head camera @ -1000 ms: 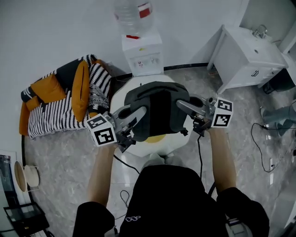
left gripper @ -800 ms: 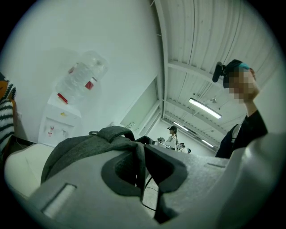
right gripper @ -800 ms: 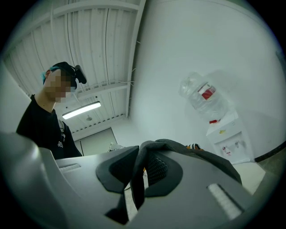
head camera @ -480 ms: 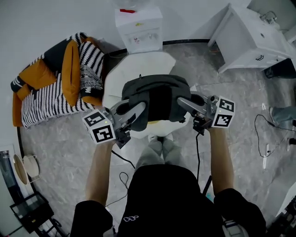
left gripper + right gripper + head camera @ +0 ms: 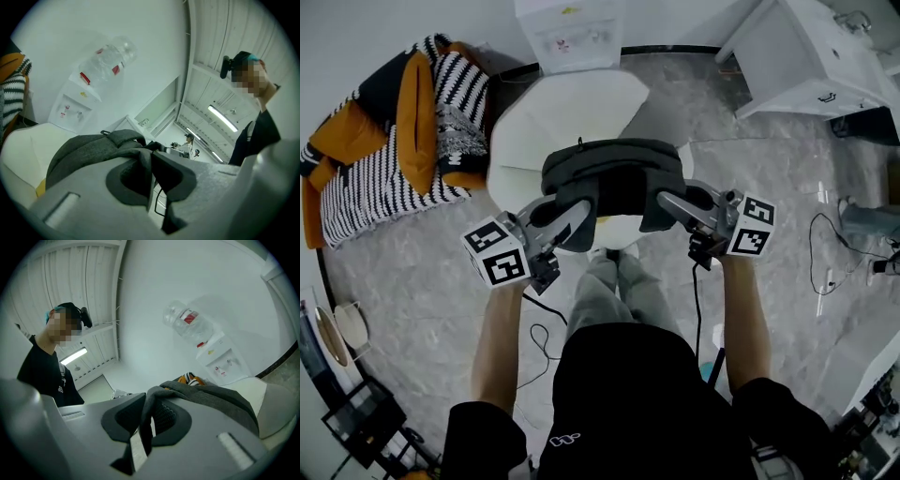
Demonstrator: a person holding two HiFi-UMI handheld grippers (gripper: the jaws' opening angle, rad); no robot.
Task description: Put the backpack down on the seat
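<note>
The dark grey backpack [image 5: 614, 180] hangs in the air between my two grippers, over the near edge of the round white seat [image 5: 553, 117]. My left gripper [image 5: 572, 220] is shut on the backpack's left shoulder strap [image 5: 140, 161]. My right gripper [image 5: 667, 202] is shut on the right strap [image 5: 149, 420]. In the left gripper view the backpack [image 5: 93, 147] stretches away from the jaws with the white seat [image 5: 23, 150] under it. In the right gripper view the backpack [image 5: 211, 399] lies over the seat [image 5: 272, 408].
A water dispenser [image 5: 569, 28] stands against the wall behind the seat. A pile of orange and striped cushions [image 5: 384, 150] lies to the left. A white cabinet [image 5: 811, 56] stands at the right. Cables [image 5: 825, 272] trail on the marble floor. My legs [image 5: 609, 300] are below the backpack.
The backpack and both grippers have drawn back toward me, from over the middle of the seat to its near edge. Both grips hold.
</note>
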